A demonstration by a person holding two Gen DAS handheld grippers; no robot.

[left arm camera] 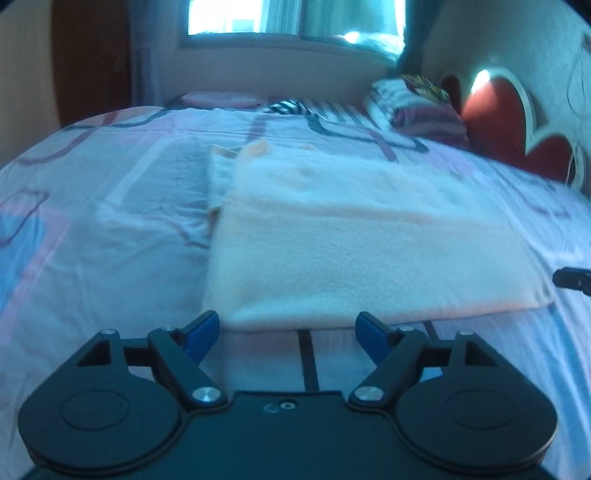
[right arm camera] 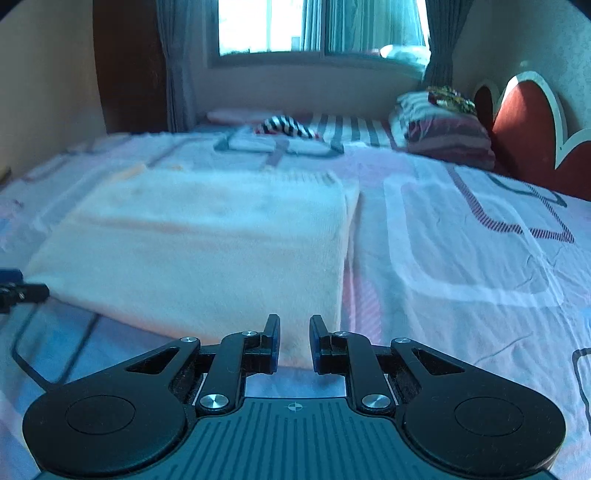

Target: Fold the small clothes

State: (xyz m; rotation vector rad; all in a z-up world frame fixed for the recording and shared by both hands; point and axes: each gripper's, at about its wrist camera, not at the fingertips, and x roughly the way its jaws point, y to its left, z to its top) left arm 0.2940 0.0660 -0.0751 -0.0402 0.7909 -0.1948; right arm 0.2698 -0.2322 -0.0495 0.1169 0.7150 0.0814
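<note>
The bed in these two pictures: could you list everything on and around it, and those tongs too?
Folded cloth: one, pale peach, middle of bed.
Bedsheet: one, pink-white patterned, covering the bed.
Striped garment: one, black-white, far end.
Folded bedding pile: one, striped, beside headboard.
Headboard: one, red, white-edged, right.
Window: one, bright, far wall.
Curtains: grey, flanking window.
Left tongs: black, blue tips, open wide.
Right tongs: black, narrowly open, empty.

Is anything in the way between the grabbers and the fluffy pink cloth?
Nothing visible. The pink cloth lies just ahead of the open left gripper and the right gripper, with only bedsheet between.
</note>
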